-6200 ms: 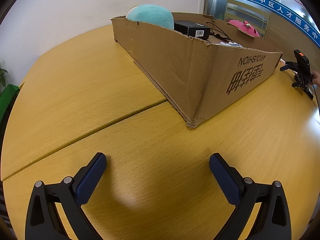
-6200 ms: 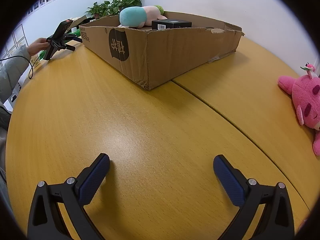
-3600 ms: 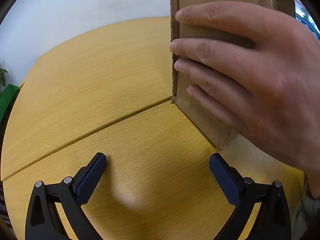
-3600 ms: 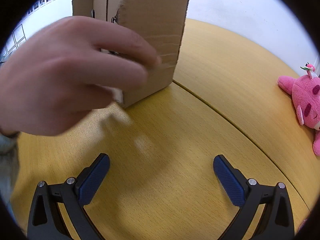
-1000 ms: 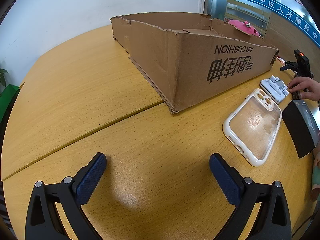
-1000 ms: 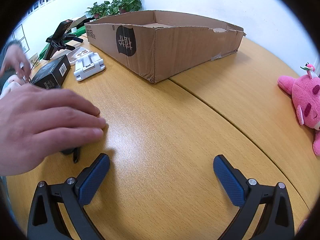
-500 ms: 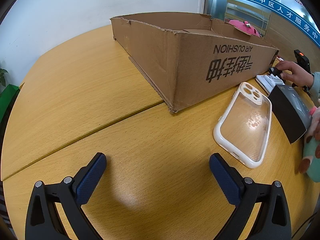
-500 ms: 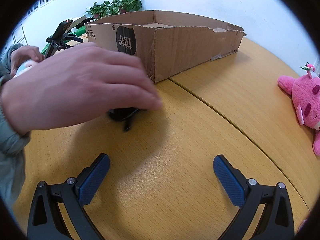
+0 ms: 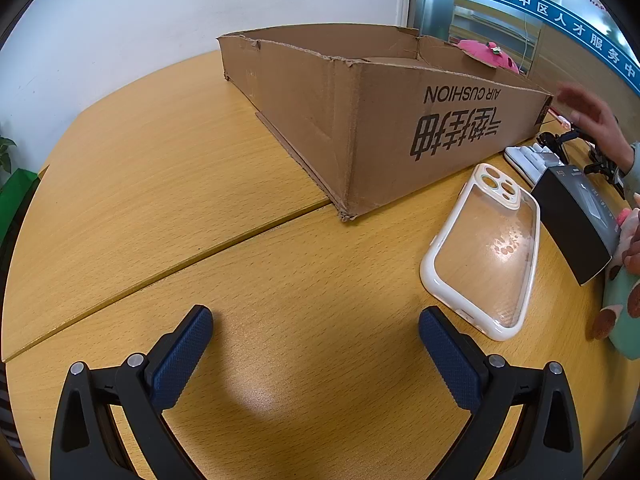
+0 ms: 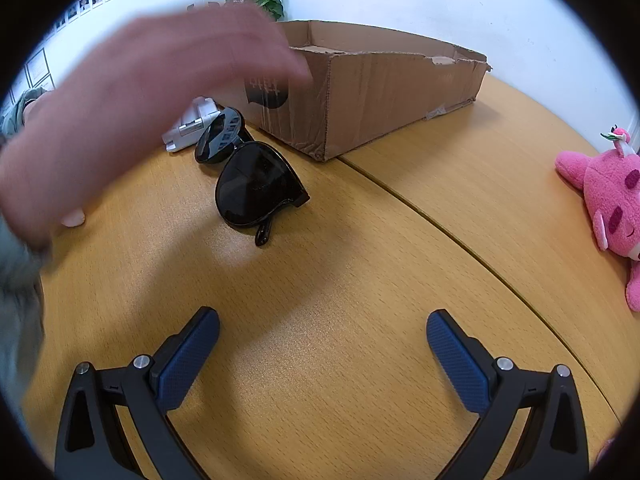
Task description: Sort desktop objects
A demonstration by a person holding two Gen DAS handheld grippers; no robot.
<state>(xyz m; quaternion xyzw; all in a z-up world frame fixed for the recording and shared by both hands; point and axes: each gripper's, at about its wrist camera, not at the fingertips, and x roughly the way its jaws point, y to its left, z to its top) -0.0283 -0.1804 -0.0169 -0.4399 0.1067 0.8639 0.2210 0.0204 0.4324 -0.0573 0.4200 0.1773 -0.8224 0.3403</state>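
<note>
Both grippers, left gripper and right gripper, gape wide and empty above the wooden table. Folded sunglasses lie ahead-left of the right gripper, long axis running away toward the empty-looking cardboard box. A clear phone case lies ahead-right of the left gripper, camera end toward the box.

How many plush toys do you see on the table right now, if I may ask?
2. A pink plush lies right of the box. A teal plush lies beside the black carton, cut by the frame edge. Others may be hidden.
</note>
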